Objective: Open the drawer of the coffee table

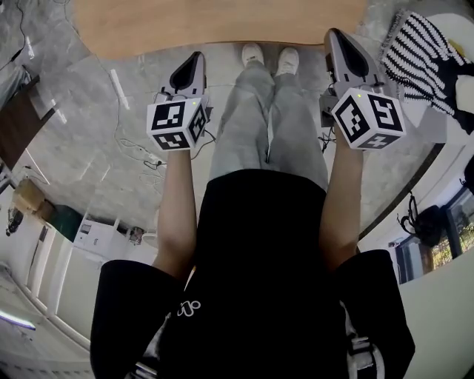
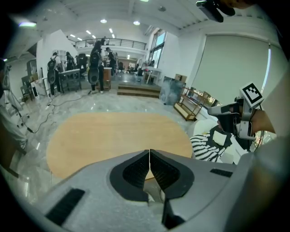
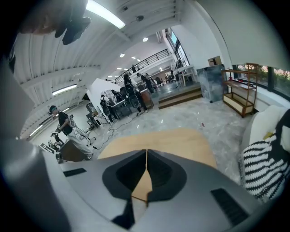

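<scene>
The coffee table (image 1: 222,22) has an oval, light wooden top and stands just beyond the person's white shoes; no drawer shows in any view. My left gripper (image 1: 196,59) hangs over the floor short of the table's near edge, its jaws shut with nothing between them. In the left gripper view the left gripper (image 2: 149,152) points at the tabletop (image 2: 113,136). My right gripper (image 1: 335,35) is also shut and empty, its tip close to the table's near right end. The right gripper (image 3: 146,152) looks along the tabletop (image 3: 172,140).
A black-and-white striped cushion (image 1: 418,55) lies on a white seat right of the table. Cables and a power strip (image 1: 148,157) lie on the marble floor at left. A white cabinet (image 1: 96,233) stands behind. Far off are people and equipment (image 2: 95,63).
</scene>
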